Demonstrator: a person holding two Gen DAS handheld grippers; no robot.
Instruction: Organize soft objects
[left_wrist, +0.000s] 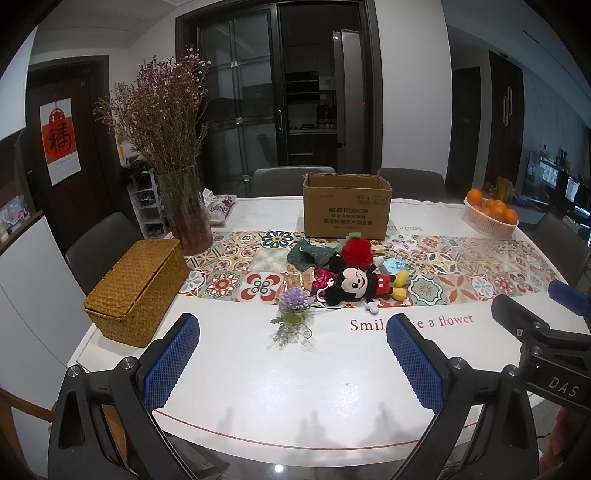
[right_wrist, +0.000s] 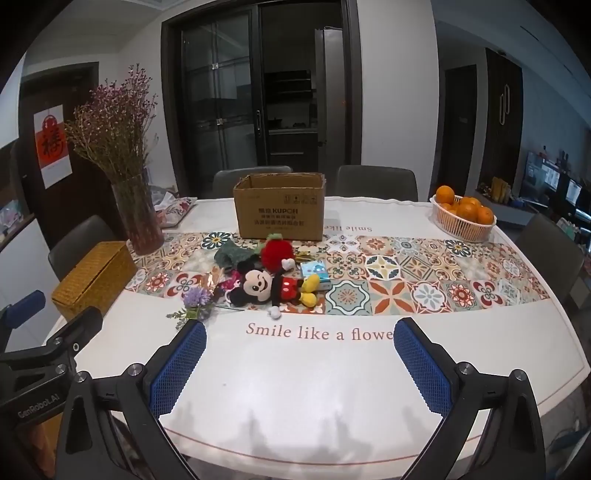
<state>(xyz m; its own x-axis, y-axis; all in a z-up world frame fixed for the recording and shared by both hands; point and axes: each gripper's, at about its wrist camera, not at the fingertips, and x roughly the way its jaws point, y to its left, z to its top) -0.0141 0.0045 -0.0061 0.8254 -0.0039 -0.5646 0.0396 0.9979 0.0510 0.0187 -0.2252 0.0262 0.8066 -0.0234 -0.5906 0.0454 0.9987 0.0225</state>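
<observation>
Left hand-held gripper (left_wrist: 291, 349) and right hand-held gripper (right_wrist: 300, 349): both with fingers spread wide, nothing between them, above the near edge of the surface (right_wrist: 332, 387). Mickey plush (right_wrist: 275, 288) lies at 12 o'clock in a pile with a red pompom (right_wrist: 277, 253) and purple flower (right_wrist: 199, 297). Cardboard box (right_wrist: 280, 210) stands behind, top open.

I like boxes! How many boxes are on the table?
2: an open cardboard box at the table's far middle, and a closed wicker box near the left edge, beside the vase.
</observation>
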